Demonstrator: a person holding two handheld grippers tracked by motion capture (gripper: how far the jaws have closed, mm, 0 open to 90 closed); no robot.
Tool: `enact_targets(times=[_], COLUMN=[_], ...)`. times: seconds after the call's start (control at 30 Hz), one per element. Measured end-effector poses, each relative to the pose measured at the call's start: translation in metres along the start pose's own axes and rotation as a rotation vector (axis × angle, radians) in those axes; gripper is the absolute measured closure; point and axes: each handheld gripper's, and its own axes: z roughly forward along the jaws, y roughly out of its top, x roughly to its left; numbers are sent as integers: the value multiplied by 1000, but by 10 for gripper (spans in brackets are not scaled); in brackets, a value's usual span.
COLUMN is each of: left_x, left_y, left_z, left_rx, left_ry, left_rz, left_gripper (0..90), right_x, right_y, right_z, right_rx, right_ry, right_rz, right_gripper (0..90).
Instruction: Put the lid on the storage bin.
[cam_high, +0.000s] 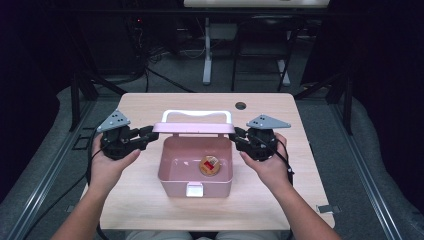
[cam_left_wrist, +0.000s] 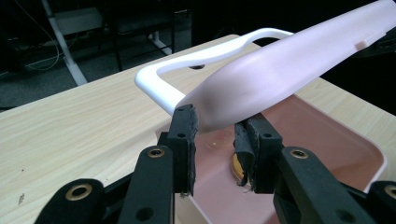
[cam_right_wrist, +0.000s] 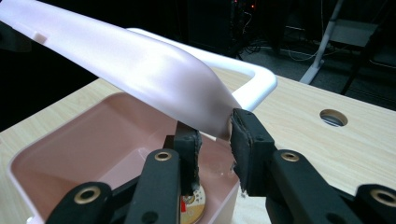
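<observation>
Lid (cam_high: 193, 128) | left tongs (cam_high: 148, 136) pinching its end | right tongs (cam_high: 238, 137) pinching other end

Light wood-grain table (cam_high: 140, 107), rectangular with rounded corners, standing on grey floor (cam_high: 330, 120); a round cable hole (cam_high: 240, 105) sits near its far edge, at about 1 o'clock from centre. A pink box (cam_high: 195, 172) rests directly on it at dead centre, its white latch (cam_high: 194, 189) facing 6 o'clock, its lid (cam_high: 194, 128) raised toward 12 o'clock. A small dark speck (cam_left_wrist: 21, 198) marks the surface.
</observation>
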Motion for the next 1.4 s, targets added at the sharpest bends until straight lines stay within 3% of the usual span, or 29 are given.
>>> enact_targets(times=[0.2, 0.47, 0.73, 1.4], left_x=[-8, -17, -19, -27], left_y=[-9, -20, -29, -50], left_z=[-5, -6, -9, -19], left_rx=[16, 30, 46, 66], left_ry=[-5, -14, -17, -40], left_rz=[13, 5, 4, 2], left_gripper=[672, 606, 556, 553], right_x=[5, 11, 15, 27], right_y=[-10, -25, -32, -50], right_z=[-6, -14, -17, -28], right_rx=[12, 15, 22, 33], right_ry=[13, 45, 59, 68], right_rz=[-16, 2, -4, -52], right_gripper=[701, 660, 626, 604])
